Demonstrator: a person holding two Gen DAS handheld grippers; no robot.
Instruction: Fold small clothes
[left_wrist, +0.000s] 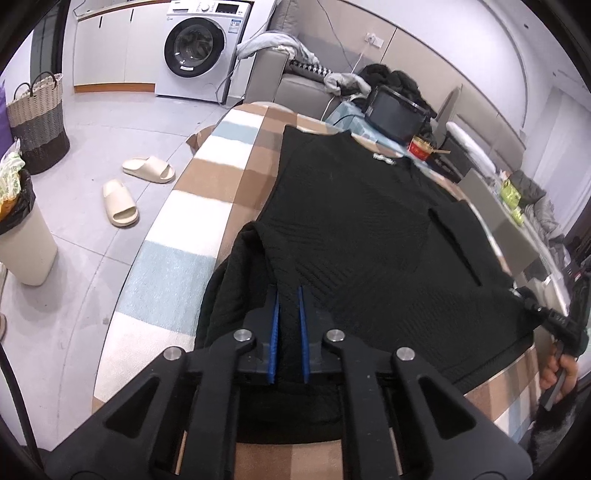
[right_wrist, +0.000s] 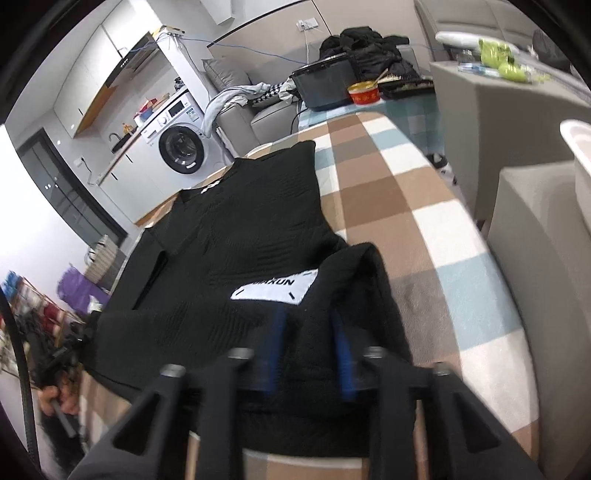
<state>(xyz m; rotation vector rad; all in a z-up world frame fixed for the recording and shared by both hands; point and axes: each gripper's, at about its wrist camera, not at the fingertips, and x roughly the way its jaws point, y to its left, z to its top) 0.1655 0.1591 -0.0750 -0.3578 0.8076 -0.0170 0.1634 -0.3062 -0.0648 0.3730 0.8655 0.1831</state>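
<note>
A black knitted top (left_wrist: 351, 221) lies flat on a checked blanket (left_wrist: 207, 173), neckline at the far end. My left gripper (left_wrist: 288, 299) is shut on the top's near left edge, cloth pinched between its blue pads (left_wrist: 274, 332). In the right wrist view the same top (right_wrist: 240, 236) shows a white label (right_wrist: 275, 290). My right gripper (right_wrist: 308, 325) holds bunched cloth of the near right edge between its blue pads (right_wrist: 341, 358), with a wider gap. The right gripper also shows in the left wrist view (left_wrist: 554, 321).
The blanket (right_wrist: 406, 206) covers a table. A black box (left_wrist: 399, 110) and a red tin (left_wrist: 421, 147) stand at its far end. Slippers (left_wrist: 120, 203), a bin (left_wrist: 22, 240), a basket (left_wrist: 37, 122) and a washing machine (left_wrist: 199, 48) are at left. A grey sofa (right_wrist: 535, 240) is at right.
</note>
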